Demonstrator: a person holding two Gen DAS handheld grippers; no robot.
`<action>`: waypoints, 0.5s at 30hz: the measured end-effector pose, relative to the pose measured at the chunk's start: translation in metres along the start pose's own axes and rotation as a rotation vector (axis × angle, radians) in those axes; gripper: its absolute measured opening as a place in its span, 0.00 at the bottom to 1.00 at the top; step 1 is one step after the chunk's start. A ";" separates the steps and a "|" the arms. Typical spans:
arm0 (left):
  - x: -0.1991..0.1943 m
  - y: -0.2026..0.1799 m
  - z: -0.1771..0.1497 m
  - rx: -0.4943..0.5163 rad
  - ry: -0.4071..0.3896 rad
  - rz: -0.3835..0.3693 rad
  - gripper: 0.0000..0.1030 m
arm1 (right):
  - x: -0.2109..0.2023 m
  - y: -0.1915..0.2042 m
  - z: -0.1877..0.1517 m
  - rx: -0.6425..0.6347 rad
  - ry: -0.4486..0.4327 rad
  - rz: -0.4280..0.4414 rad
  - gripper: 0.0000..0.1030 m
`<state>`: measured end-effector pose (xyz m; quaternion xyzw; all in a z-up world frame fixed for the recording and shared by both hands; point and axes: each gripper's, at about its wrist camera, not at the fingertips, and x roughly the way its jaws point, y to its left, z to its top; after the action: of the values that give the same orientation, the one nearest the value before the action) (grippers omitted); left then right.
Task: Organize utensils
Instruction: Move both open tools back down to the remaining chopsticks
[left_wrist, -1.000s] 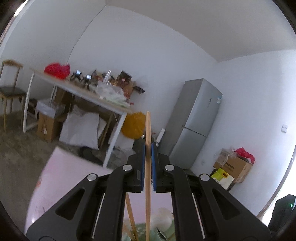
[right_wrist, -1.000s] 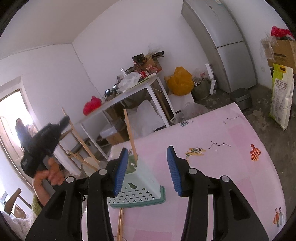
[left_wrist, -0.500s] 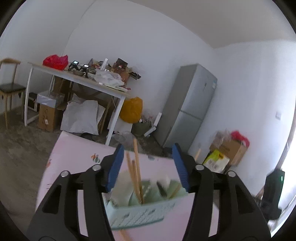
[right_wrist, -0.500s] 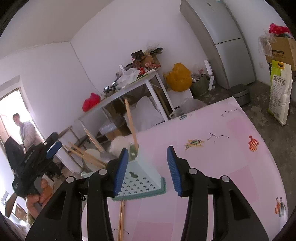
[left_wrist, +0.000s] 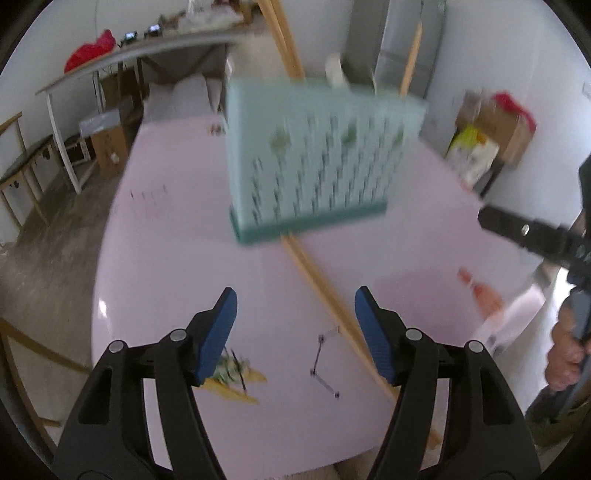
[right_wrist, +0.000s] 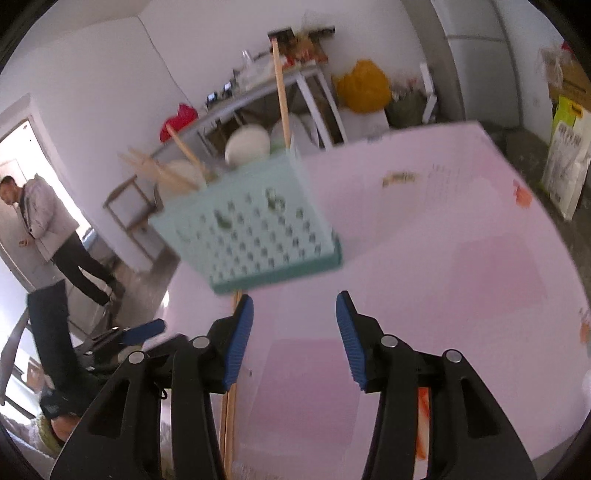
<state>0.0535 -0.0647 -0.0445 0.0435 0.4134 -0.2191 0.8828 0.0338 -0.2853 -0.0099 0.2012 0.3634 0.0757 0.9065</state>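
Both grippers, left (left_wrist: 295, 325) and right (right_wrist: 294, 326), hover with fingers apart and widening (nothing between them) before a chopstick-filled basket (left_wrist: 314, 158) on the pink table (left_wrist: 166, 258).

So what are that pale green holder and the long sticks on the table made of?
The holder looks like moulded plastic: matte mint walls pierced with regular rows of holes and a darker teal base. The sticks lying on the pink table look like bare wood or bamboo: pale tan, straight and unpainted. Motion blur hides any grain, so which of the two stays open.
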 end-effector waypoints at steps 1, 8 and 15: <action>0.003 -0.001 -0.002 0.009 0.009 0.002 0.61 | 0.003 0.001 -0.003 0.003 0.011 0.000 0.45; 0.019 -0.010 -0.015 0.061 0.053 0.039 0.61 | 0.014 0.011 -0.010 -0.005 0.051 0.013 0.45; 0.028 -0.011 -0.019 0.087 0.061 0.065 0.61 | 0.020 0.016 -0.013 -0.015 0.067 0.025 0.45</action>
<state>0.0514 -0.0797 -0.0768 0.1018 0.4285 -0.2065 0.8737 0.0395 -0.2607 -0.0242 0.1965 0.3904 0.0965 0.8942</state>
